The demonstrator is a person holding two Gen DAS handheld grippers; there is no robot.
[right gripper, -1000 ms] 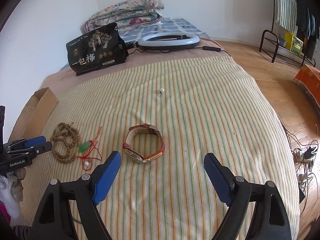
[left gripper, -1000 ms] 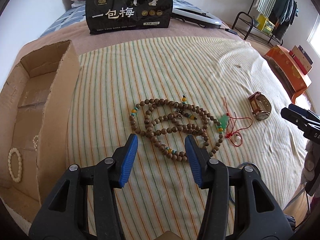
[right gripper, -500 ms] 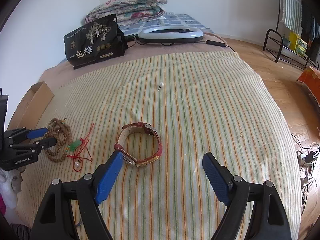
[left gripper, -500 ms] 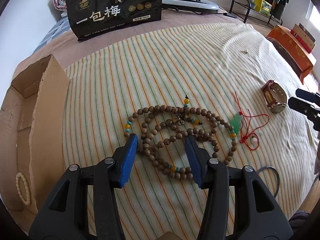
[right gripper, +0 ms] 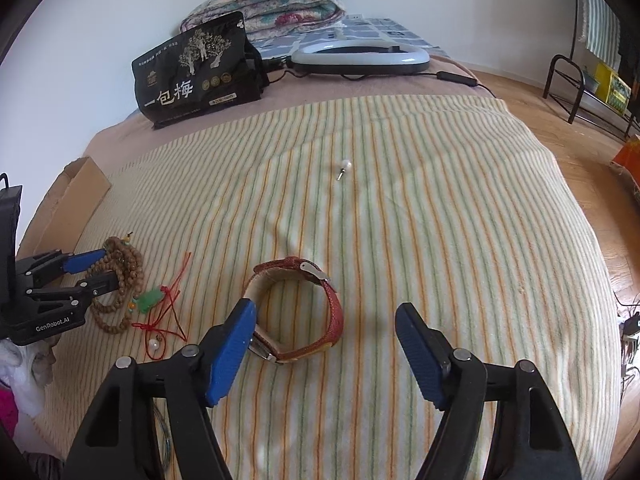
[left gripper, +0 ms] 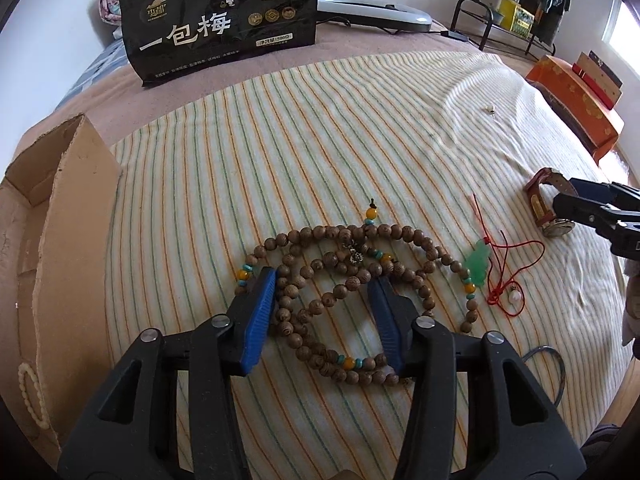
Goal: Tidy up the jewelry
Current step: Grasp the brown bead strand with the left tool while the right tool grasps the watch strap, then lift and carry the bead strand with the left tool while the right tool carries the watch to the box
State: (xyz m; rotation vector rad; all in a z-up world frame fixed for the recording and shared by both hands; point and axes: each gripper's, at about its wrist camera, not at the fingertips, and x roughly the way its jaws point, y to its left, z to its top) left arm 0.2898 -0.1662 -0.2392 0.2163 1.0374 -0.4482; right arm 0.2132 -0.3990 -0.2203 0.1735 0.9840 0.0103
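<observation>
— Left claw (left gripper: 323, 278) over the wooden bead strand (left gripper: 340, 234) on the bed's striped blanket (left gripper: 320, 140)?

— Hung right above it, jaws narrowing, several coils between the blue pads but not yet pinched, by the look of it.

— And the right claw (right gripper: 325, 306)?

— Spread wider, also closing. Straddled the red-strapped watch (right gripper: 336, 316), which lay nearer the pad at nine o'clock (case end, seemingly). Nothing gripped there either.

— Called for what, to go well?

— Probably needed the left pads sunk to the blanket to gather a bunch of coils, not one loop. Otherwise risked trailing a tail across the green pendant (left gripper: 480, 266) on its red cord, just beside the beads at three o'clock.

— Destination?

— Judged to be the cardboard box (left gripper: 72, 240) at nine o'clock of the beads, with a white bracelet (left gripper: 30, 396) already inside.

— The watch?

— Better squeezed across the strap loop than on the slick case. Worth recentring first.
</observation>
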